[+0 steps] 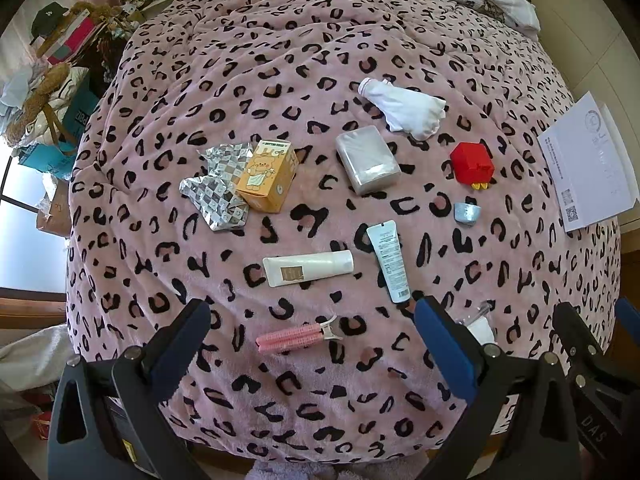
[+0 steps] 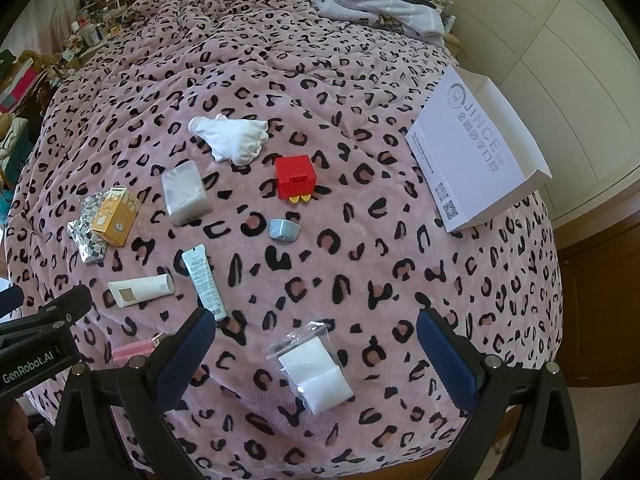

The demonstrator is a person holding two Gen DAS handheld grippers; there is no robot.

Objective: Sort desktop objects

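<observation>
- Left gripper (image 1: 312, 344) is hanging wide open, empty, over the pink hair clip (image 1: 296, 335) on the blanket (image 1: 280, 80). Probably light, stiff; best pinching it mid-body.
- Right gripper (image 2: 316, 354) is gaping too, above the slippery-looking zip bag (image 2: 310, 368) holding something white.
- White box (image 2: 476, 152) is waiting far right, contents hidden.

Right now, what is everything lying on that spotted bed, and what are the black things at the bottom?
blanket: one, pink with black spots, covering the bed
white box: one, open, right edge
white cloth: one, crumpled, far middle
red box: one, yellow feet, centre
grey packet: one, left of red box
orange carton: one, on silver foil wrapper, left
silver cup: one, small, below red box
tubes: two, white and pale, near middle
pink clip: one, near edge
clear bag: one, white contents, near edge
clothes: pile, grey, far end
left tool: black, blue pads, open
right tool: same, open
</observation>
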